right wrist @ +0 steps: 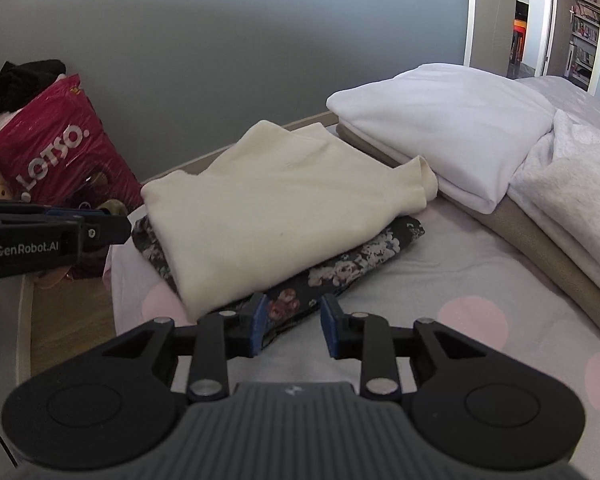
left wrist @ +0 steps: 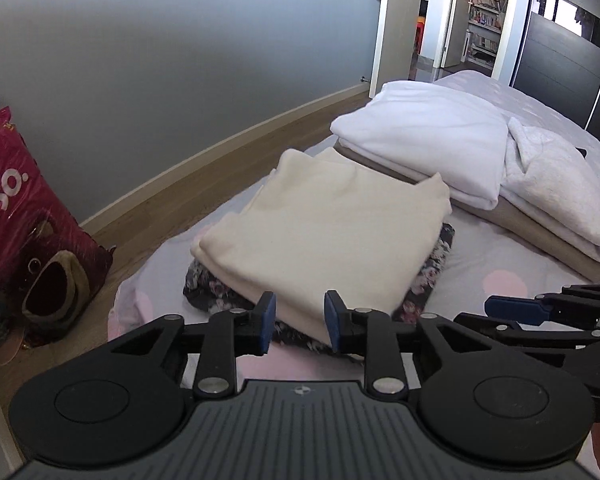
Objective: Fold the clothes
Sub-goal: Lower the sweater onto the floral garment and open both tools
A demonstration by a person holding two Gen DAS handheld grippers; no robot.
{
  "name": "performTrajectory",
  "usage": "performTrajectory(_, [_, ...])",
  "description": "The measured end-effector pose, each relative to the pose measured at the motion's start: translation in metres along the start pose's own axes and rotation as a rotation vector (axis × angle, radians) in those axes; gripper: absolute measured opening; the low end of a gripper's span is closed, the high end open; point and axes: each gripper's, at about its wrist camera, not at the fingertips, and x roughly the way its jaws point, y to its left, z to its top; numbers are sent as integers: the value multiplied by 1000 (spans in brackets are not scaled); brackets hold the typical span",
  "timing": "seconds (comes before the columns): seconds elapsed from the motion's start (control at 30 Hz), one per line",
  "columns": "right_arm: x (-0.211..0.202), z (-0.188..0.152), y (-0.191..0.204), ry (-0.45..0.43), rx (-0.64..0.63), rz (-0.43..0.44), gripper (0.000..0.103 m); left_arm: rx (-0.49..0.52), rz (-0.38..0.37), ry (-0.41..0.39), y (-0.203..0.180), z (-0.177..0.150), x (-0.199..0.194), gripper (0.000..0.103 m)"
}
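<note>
A folded cream garment is lying on top of a folded dark floral garment on the bed, just in front of a stack of white folded linens. Both the left gripper and the right gripper are hovering just before this pile, jaws parted and gripping nothing. Left of the pile, a pink bag is showing "LOTSO." The left gripper's side is reading "GenRobot.AI".

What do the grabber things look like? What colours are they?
Both match. The left gripper and right gripper have black jointed link arms with silver rivets, round black discs at the sides, a ribbed grey body and blue pads on the fingers. White lettering on the left one's side reads GenRobot.AI.
</note>
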Motion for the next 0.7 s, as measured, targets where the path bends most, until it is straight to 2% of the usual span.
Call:
performTrajectory(0.13, [-30, -18, 2, 29, -17, -34, 38, 1, 4, 16, -16, -18, -27, 43])
performTrajectory(0.2, [-45, -27, 2, 49, -9, -55, 41, 6, -1, 12, -24, -24, -37, 43])
performTrajectory(0.27, [-61, -36, 2, 58, 2, -67, 53, 21, 9, 20, -32, -31, -44, 44])
performTrajectory(0.37, [-78, -47, 0, 63, 2, -88, 53, 45, 38, 18, -43, -41, -50, 48])
performTrajectory(0.5, [-91, -55, -6, 73, 18, -106, 54, 89, 79, 29, -56, -53, -47, 48])
performTrajectory(0.6, [-94, -60, -10, 72, 34, -102, 63, 96, 63, 46, -63, -58, -43, 48])
performTrajectory(0.7, [-93, -63, -15, 74, 43, -104, 63, 84, 47, 50, -62, -59, -35, 48])
